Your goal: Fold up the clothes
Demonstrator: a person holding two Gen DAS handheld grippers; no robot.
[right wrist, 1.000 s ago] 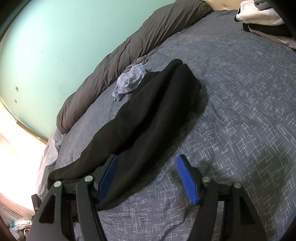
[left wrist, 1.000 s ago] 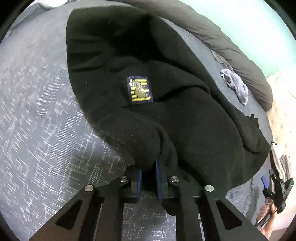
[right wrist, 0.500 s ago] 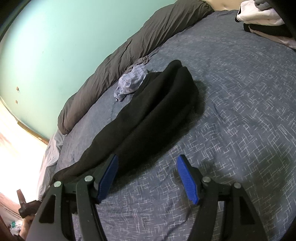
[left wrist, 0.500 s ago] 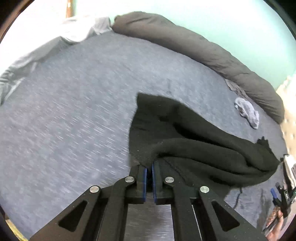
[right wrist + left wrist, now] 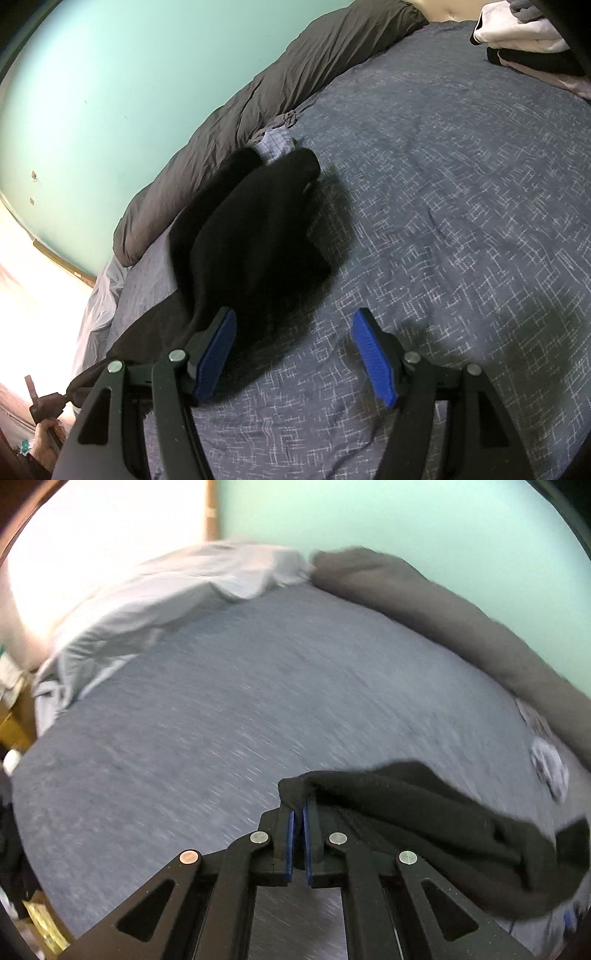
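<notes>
Left tool [image 5: 298, 814] pinching one end of the black garment [image 5: 255, 236], which trails limp across the bed [image 5: 461, 184] toward its wall-side edge; right tool [image 5: 291, 354] spread and empty beside it; soft, heavy fleece, likely to sag, best gripped at hems or corners

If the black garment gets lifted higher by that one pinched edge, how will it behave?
The black garment will likely stay floppy: it droops from the left gripper. It looks thick, so probably rather heavy and draggy on the bedspread.
</notes>
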